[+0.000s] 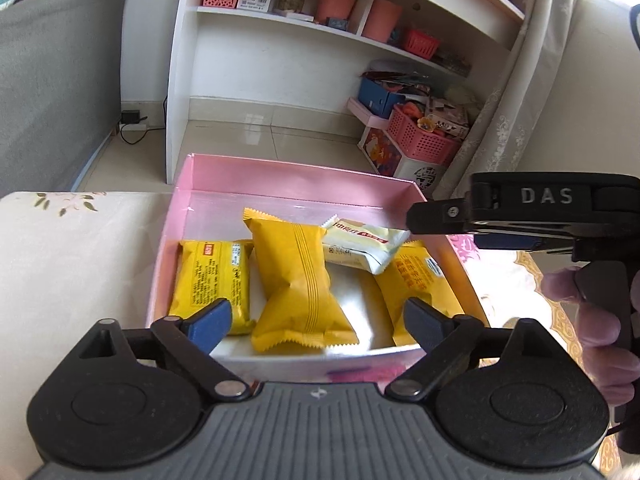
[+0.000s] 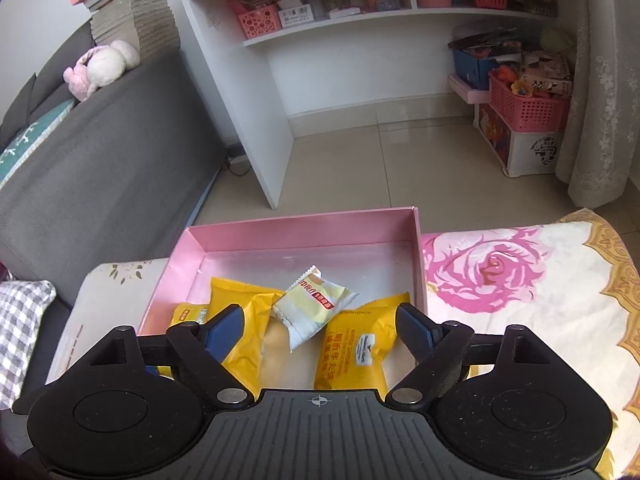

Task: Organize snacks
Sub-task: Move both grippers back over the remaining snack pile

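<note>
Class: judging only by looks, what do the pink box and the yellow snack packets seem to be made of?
Pink box: probably glossy coated cardboard; thin straight walls, folded corners, shiny floor. Yellow snack packets: probably thin plastic or foil film with a smooth sheen; crimped zigzag ends, back seam, puffy creases.

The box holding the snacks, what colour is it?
The box is pink, with a shiny pale floor; the right wrist view shows it best.
</note>
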The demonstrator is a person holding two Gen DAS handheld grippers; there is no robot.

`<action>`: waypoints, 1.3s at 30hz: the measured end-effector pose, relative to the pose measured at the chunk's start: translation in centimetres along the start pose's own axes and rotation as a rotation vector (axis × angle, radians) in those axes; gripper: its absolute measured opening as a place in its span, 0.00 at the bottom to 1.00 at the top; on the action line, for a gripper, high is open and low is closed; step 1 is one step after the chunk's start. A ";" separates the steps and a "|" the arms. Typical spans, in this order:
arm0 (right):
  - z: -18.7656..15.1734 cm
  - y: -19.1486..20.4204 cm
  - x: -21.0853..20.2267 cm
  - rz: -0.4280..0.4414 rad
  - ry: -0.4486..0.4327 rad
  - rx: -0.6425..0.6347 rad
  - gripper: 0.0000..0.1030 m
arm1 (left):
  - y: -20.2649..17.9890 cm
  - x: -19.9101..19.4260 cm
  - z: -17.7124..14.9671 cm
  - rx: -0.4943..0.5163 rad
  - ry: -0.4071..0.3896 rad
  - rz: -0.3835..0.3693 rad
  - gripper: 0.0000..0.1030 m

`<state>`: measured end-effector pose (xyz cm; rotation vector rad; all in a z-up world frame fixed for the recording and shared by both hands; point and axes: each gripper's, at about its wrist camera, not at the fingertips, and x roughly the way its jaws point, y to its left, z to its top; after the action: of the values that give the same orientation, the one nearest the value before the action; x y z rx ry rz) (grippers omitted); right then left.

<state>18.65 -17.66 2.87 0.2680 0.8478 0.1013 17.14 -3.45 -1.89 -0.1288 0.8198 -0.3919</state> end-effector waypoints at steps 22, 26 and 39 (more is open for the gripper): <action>-10.5 2.2 -8.6 -0.030 -0.017 -0.060 0.94 | 2.6 -8.1 -5.5 0.002 0.049 0.086 1.00; -12.6 2.2 -8.2 -0.053 -0.002 -0.087 0.95 | 3.4 -8.2 -7.2 0.014 0.035 0.080 1.00; -17.2 2.4 -8.4 -0.041 -0.032 -0.293 0.95 | 6.0 -8.6 -10.2 0.132 0.067 0.025 1.00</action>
<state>0.23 -13.62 -1.19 -0.0224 0.7949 0.1801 6.15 5.83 -4.51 0.0176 0.8576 -0.4279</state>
